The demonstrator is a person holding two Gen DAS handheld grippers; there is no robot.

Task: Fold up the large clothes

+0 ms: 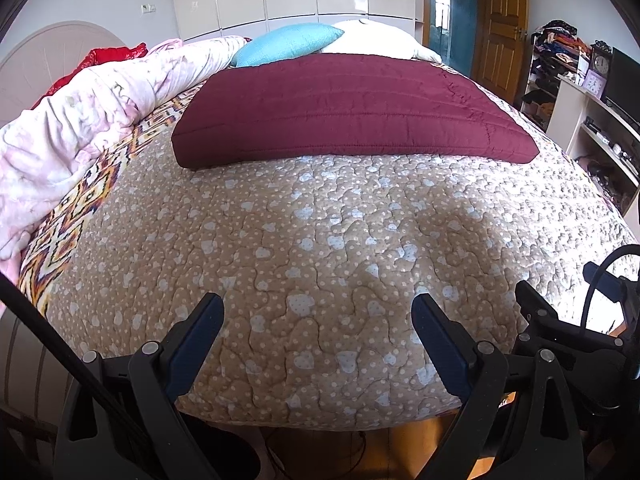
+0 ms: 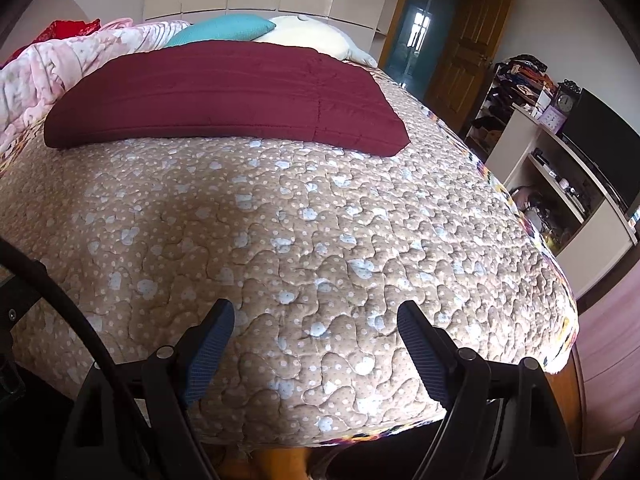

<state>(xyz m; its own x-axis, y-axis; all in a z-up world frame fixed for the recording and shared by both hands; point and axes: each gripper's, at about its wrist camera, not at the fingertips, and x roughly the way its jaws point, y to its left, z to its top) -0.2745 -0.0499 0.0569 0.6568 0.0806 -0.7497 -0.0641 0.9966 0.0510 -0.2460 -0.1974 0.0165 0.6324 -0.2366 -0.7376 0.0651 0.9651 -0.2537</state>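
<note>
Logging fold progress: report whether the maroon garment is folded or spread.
Folded: the maroon garment lies as a compact padded rectangle with doubled edges on the bedspread.

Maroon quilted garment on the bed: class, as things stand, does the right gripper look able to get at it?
Probably yes: the right gripper is open and empty, and only bare bedspread lies between it and the maroon garment.

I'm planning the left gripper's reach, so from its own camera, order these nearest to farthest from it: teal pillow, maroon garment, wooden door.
1. Maroon garment, folded mid-bed, straight ahead of the left gripper.
2. Teal pillow, behind the garment at the bed's far end, slightly left.
3. Wooden door, past the bed on the far wall, right.
</note>
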